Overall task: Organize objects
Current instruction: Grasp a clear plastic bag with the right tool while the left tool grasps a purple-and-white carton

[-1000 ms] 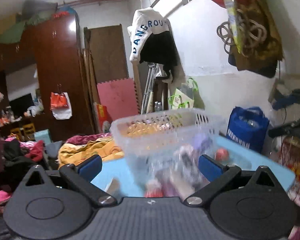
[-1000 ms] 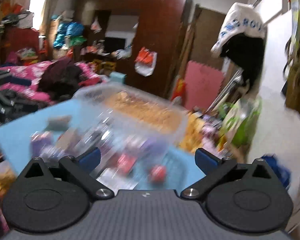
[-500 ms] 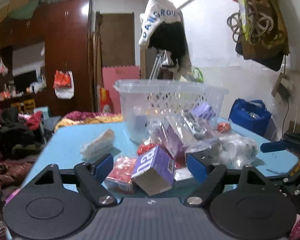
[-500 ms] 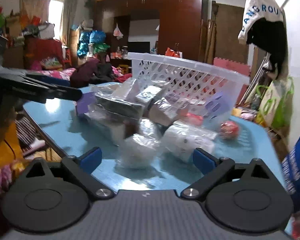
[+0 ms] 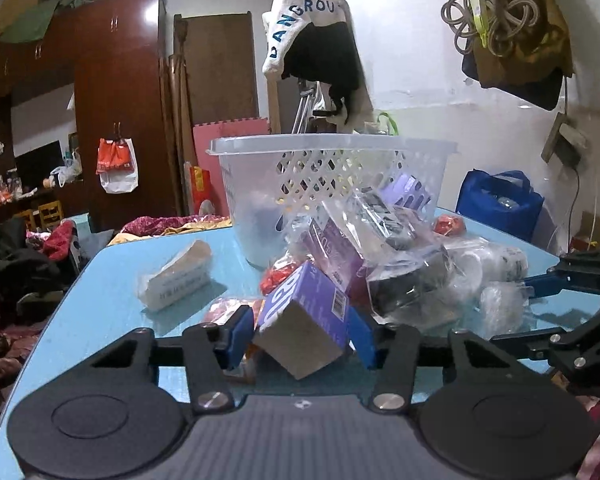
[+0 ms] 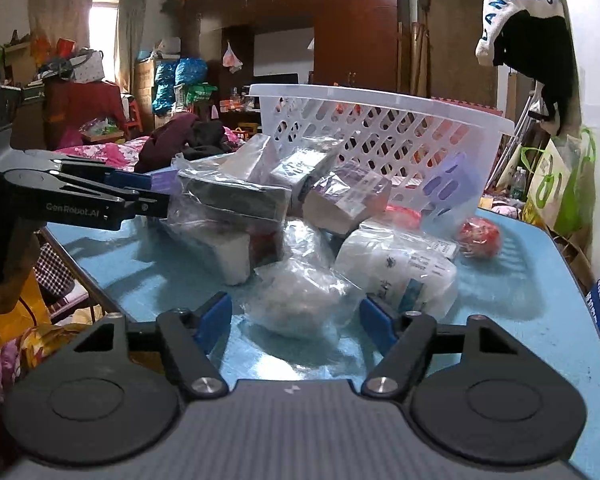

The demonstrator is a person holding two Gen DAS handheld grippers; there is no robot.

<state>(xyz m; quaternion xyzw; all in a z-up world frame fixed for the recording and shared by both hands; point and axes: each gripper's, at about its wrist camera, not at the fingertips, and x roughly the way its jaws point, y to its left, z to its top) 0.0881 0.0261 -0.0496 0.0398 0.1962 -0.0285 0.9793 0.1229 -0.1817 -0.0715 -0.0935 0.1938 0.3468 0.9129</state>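
A heap of bagged packages (image 5: pixel 384 248) lies on the blue table (image 5: pixel 112 292) in front of a clear plastic basket (image 5: pixel 332 146). At the heap's near edge a purple box (image 5: pixel 304 312) sits between the blue pads of my left gripper (image 5: pixel 300 334), whose closing jaws touch the box on both sides. In the right wrist view, my right gripper (image 6: pixel 296 322) is closing around a clear bag of white stuff (image 6: pixel 300 300). A small gap remains at its left pad. The basket (image 6: pixel 380 98) stands behind the heap.
A white wrapped block (image 5: pixel 176 276) lies apart at the left of the table. A red ball (image 6: pixel 478 236) rests beside the basket. The table's edge (image 6: pixel 80 272) drops to cluttered bedding and bags. A blue bag (image 5: pixel 500 200) stands past the far corner.
Both grippers have sunk to table level. The left jaws have narrowed from wide open onto the purple box. The right jaws have narrowed around the clear bag.
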